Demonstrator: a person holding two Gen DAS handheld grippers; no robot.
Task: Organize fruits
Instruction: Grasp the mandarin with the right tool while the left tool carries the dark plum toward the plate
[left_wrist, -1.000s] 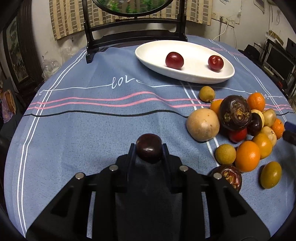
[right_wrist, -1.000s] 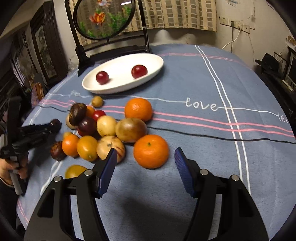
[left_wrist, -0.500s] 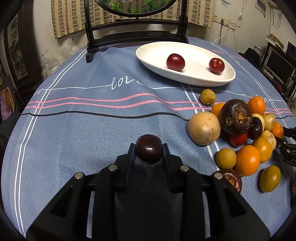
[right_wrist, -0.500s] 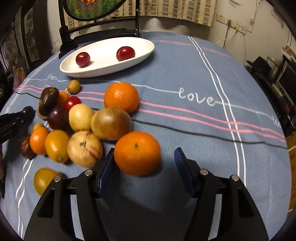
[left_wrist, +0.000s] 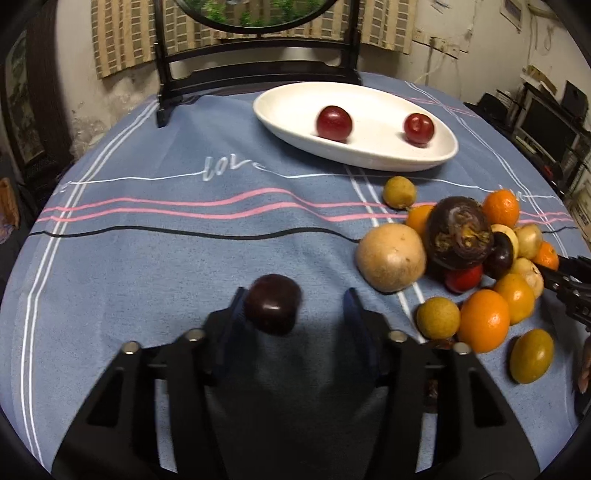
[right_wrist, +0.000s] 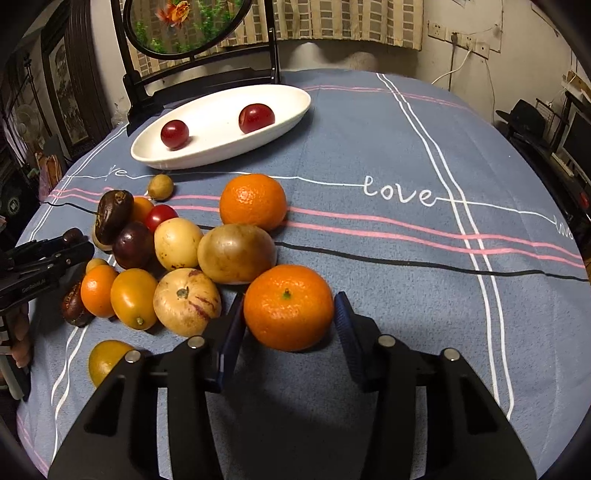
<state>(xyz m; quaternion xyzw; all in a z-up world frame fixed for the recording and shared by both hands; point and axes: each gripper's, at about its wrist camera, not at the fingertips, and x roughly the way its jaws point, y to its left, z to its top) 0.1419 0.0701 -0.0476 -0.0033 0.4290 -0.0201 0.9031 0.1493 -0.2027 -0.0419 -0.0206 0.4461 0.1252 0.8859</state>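
Orange (right_wrist: 289, 307) between the spread fingers of the right claw (right_wrist: 288, 332).

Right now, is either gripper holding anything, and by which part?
Left gripper: open, plum only leans on one finger. Right gripper: jaws flank the orange at its sides; whether they grip can't be told.

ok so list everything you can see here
dish: 1, white, far side of table
red plums: 2, red, in dish
fruit pile: over a dozen, orange, yellow, tan, dark, on cloth before dish
orange: 1, orange, between right jaws
dark plum: 1, purple-black, by left jaws
tablecloth: 1, blue, striped
round panel on stand: 1, black frame, behind dish
left gripper: black, open
right gripper: black, open
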